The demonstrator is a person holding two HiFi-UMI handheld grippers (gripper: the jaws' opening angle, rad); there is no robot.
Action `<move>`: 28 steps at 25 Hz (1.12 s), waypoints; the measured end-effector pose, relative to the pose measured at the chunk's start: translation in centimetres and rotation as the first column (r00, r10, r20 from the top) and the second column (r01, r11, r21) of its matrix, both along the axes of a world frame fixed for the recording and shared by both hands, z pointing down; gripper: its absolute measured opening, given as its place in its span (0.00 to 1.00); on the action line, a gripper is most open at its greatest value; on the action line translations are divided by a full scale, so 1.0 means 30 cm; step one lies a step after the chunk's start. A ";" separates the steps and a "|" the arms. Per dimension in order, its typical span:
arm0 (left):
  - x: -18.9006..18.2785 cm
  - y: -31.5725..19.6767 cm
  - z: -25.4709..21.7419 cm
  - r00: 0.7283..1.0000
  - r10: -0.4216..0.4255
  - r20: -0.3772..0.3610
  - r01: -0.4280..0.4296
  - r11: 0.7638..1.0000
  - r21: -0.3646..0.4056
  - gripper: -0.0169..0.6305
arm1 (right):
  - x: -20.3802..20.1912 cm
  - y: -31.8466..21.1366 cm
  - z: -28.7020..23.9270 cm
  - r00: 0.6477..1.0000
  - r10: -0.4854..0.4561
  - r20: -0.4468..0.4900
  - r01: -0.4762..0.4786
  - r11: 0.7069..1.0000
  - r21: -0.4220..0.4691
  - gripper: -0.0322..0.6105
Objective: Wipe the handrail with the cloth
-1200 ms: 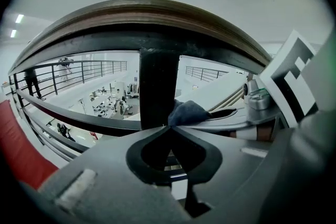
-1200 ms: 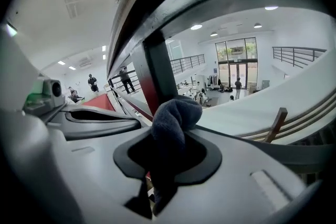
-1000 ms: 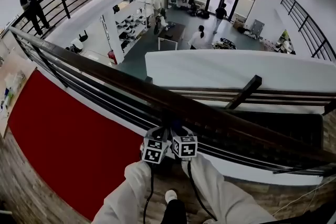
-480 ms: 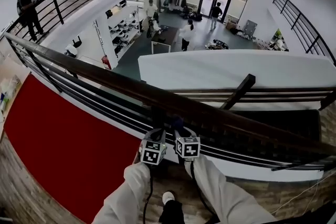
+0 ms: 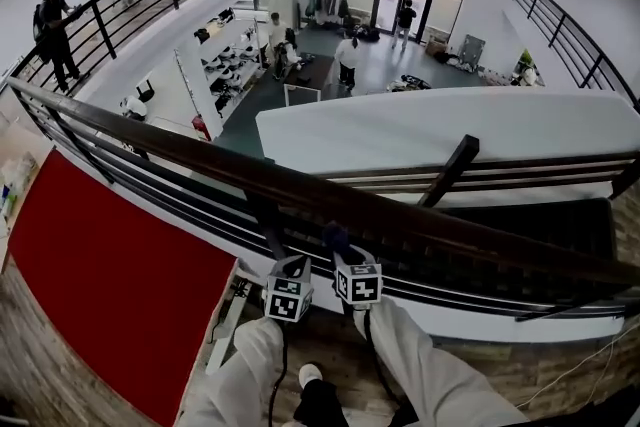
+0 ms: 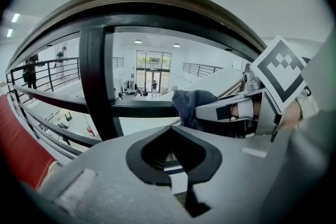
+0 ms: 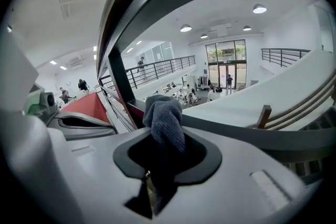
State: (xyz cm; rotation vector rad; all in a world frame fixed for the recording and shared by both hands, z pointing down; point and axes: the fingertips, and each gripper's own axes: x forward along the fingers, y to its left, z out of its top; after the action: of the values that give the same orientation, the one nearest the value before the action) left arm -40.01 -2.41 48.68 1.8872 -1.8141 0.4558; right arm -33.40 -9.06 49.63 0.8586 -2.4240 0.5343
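Just ahead of the right tongs [image 5: 341, 253], the cloth [image 5: 335, 237] sits pinched in their closed jaws, under the handrail [image 5: 300, 187] and not visibly touching it. Over the last second both tongs have eased back and lower from the rail, and a post [image 5: 265, 220] has come in just ahead of the left tongs [image 5: 290, 267]. I judge the wipe is paused while the person shifts along. The head view shows no jaws. The right gripper view shows the cloth bunched upright between them, and the left gripper view shows its own jaws closed on nothing, with the cloth off to their right.
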 end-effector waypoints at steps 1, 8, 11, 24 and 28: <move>0.033 -0.001 0.001 1.000 0.001 0.000 -0.001 1.000 -0.004 0.03 | 0.031 -0.003 0.000 1.000 0.001 0.002 -0.001 1.000 -0.002 0.19; 0.272 -0.028 -0.008 0.999 0.015 -0.036 -0.015 1.000 -0.013 0.03 | 0.258 -0.018 0.023 1.000 0.025 0.001 -0.025 0.999 -0.035 0.19; 0.350 -0.043 -0.032 0.999 0.034 -0.038 -0.034 0.999 -0.019 0.03 | 0.327 -0.029 0.014 0.999 0.036 -0.002 -0.036 0.999 -0.036 0.19; 0.652 -0.133 -0.002 0.991 0.127 -0.030 -0.128 0.991 -0.034 0.03 | 0.686 -0.096 0.008 0.991 0.129 -0.020 -0.129 0.992 0.004 0.19; 0.749 -0.163 -0.012 0.987 0.158 -0.018 -0.158 0.987 -0.018 0.03 | 0.808 -0.116 0.000 0.986 0.164 -0.014 -0.164 0.986 0.013 0.19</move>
State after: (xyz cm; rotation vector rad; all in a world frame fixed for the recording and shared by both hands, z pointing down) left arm -17.55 -7.30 48.32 2.0238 -1.6505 0.5095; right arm -9.15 -12.55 49.63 1.0697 -2.3577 0.5722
